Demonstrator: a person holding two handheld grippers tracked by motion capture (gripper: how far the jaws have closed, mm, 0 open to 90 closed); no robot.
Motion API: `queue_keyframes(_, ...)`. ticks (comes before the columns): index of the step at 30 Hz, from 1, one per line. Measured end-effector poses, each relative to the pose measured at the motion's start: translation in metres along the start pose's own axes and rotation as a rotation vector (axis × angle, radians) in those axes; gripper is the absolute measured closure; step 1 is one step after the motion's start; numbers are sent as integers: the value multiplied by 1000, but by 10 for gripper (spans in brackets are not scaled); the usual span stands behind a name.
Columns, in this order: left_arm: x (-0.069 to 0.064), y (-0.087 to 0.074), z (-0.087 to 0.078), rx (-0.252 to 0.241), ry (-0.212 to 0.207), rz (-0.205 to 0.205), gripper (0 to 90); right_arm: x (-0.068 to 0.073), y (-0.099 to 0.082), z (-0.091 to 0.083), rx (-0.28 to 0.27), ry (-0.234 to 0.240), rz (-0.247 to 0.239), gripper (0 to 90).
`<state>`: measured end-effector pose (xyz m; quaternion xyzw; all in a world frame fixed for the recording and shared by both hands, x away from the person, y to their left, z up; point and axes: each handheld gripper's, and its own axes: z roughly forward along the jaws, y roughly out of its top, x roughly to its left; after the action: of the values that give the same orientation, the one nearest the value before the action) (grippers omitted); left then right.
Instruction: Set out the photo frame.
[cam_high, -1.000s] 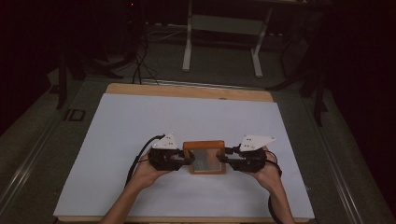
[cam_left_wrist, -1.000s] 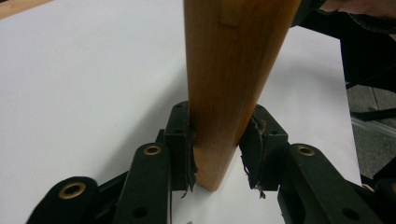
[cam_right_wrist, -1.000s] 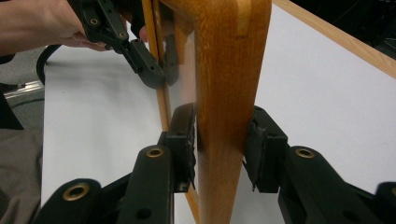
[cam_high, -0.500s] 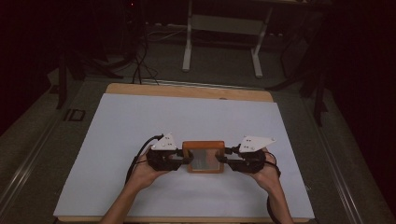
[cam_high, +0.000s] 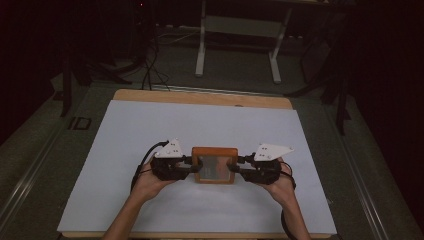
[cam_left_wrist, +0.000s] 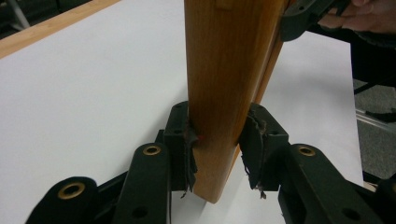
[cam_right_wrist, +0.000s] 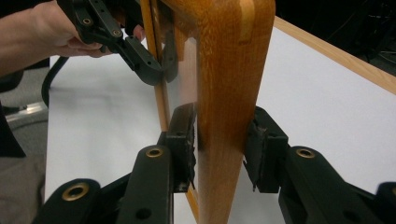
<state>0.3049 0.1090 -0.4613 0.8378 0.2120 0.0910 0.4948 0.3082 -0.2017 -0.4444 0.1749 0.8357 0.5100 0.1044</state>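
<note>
Item: wooden picture frame (cam_high: 215, 165), glazed front, on the white sheet (cam_high: 150, 130) over the tabletop (cam_high: 200, 97), nearer the front edge, about midway across. Left gripper (cam_high: 189, 166) clamped on the frame's left rail; right gripper (cam_high: 239, 169) clamped on its right rail. Risk: uneven pull or a tilt by one hand could twist the frame out of the pads, dropping it and cracking the glazing. Containers: none; the frame's insert cannot be made out.

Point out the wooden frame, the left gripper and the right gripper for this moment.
wooden frame (cam_high: 215, 151): high view, on its far wooden rail.
left gripper (cam_left_wrist: 215, 154): left gripper view, midway between its fingertips, at the frame's edge they clamp.
right gripper (cam_right_wrist: 219, 149): right gripper view, midway between its fingertips, at the frame's opposite edge.
</note>
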Motion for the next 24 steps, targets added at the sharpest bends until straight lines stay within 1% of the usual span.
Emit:
queue_keyframes(4, 2, 0, -5, 5, 4, -10, 650, 1, 0, 4, -10, 7, 20, 658)
queue_keyframes(9, 4, -2, -11, 5, 10, -34, 647, 2, 0, 10, -27, 12, 50, 657)
queue_keyframes(10, 4, -2, -11, 5, 10, -34, 646, 2, 0, 10, -27, 12, 50, 657)
queue_keyframes(11, 4, -2, -11, 5, 10, -34, 646, 2, 0, 12, -27, 16, 60, 657)
queue_keyframes(12, 5, -4, -13, 12, 14, -50, 646, 2, -1, 15, -30, 24, 75, 656)
queue_keyframes(15, 6, -7, -15, 18, 12, -67, 646, 3, -1, 19, -23, 26, 81, 653)
queue_keyframes(16, 6, -7, -15, 18, 12, -67, 646, 3, -1, 19, -23, 26, 81, 653)
queue_keyframes(17, 7, -9, -16, 27, 7, -79, 646, 3, -1, 20, -21, 26, 83, 653)
queue_keyframes(24, 8, -15, -19, 38, -6, -122, 646, 5, -2, 27, -8, 44, 105, 652)
